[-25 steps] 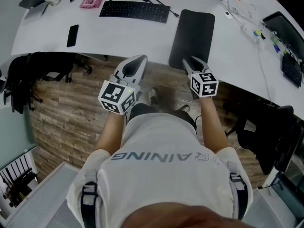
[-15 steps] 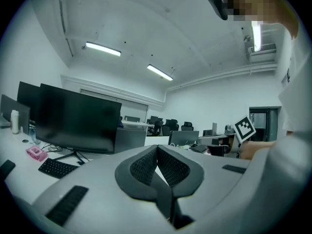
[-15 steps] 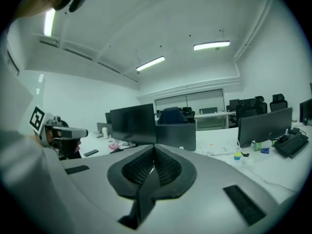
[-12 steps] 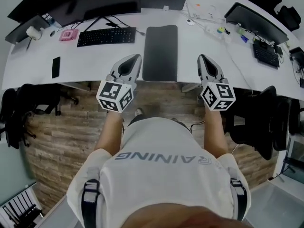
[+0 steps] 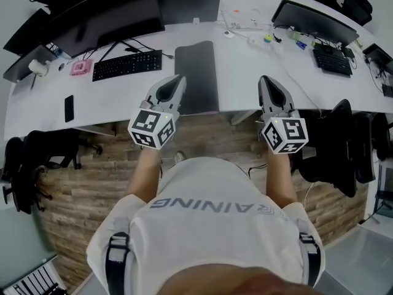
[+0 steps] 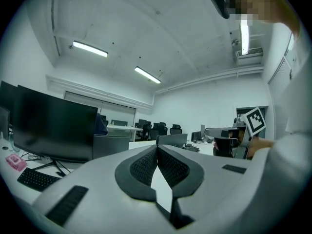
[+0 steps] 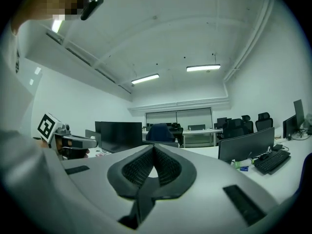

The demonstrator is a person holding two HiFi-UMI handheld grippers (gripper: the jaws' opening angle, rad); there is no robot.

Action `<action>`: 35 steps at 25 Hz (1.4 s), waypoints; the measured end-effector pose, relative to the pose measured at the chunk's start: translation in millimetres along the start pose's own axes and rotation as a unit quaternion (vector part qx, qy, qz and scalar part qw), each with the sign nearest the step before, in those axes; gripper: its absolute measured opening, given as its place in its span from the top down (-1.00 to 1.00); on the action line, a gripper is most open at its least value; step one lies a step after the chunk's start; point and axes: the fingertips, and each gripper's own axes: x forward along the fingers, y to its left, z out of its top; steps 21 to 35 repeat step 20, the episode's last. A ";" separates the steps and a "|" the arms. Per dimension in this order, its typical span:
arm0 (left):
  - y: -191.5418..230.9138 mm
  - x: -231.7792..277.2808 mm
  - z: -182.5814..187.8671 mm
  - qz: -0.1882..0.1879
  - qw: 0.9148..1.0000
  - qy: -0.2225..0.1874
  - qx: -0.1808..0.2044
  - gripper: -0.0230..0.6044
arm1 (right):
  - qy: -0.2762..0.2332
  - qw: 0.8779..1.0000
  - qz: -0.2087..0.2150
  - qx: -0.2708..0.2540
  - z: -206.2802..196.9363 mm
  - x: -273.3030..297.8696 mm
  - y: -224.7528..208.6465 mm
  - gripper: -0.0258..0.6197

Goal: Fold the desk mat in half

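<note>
I hold both tools out level above the near edge of the white bench [image 5: 245, 72], one on either side of my body.

The left tool [image 5: 177, 78] is closed. In its own view the two ribbed pads of the left tool [image 6: 157, 147] meet at the tips, with nothing caught between them and only pale bench surface showing through the small gap lower down. The right tool [image 5: 268, 79] is closed as well. In the right gripper view the pads of the right tool [image 7: 153, 146] press tip to tip and grip nothing.

The desk mat [image 5: 196, 75] lies flat and unfolded on the bench, a dark rectangle with its long side running away from me and its near short edge close to the front edge of the bench. From the head view, the left tool's tip sits over the mat's left edge. I cannot tell whether it touches the mat. The right tool is well to the right of the mat, over bare bench.

Left of the mat lies a black keyboard [image 5: 127, 64], with a small pink item [image 5: 80, 67] beside it and a dark phone [image 5: 69, 108] nearer the front edge. A large black monitor [image 5: 110, 20] stands behind the keyboard. Wood-plank floor [image 5: 80, 183] shows below the bench.
</note>
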 end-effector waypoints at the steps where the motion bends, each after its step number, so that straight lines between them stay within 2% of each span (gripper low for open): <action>1: -1.0 0.5 -0.4 -0.001 1.000 0.001 0.000 0.84 | 0.001 1.000 0.002 0.000 -1.1 0.3 0.7 0.85; 20: -1.1 -3.0 -8.6 0.005 1.000 0.009 -0.008 0.84 | 0.027 0.999 0.036 0.024 -26.6 13.7 18.0 0.85; 35: -1.1 -3.0 -8.6 0.005 1.000 0.009 -0.008 0.84 | 0.027 0.999 0.036 0.024 -26.6 13.7 18.0 0.85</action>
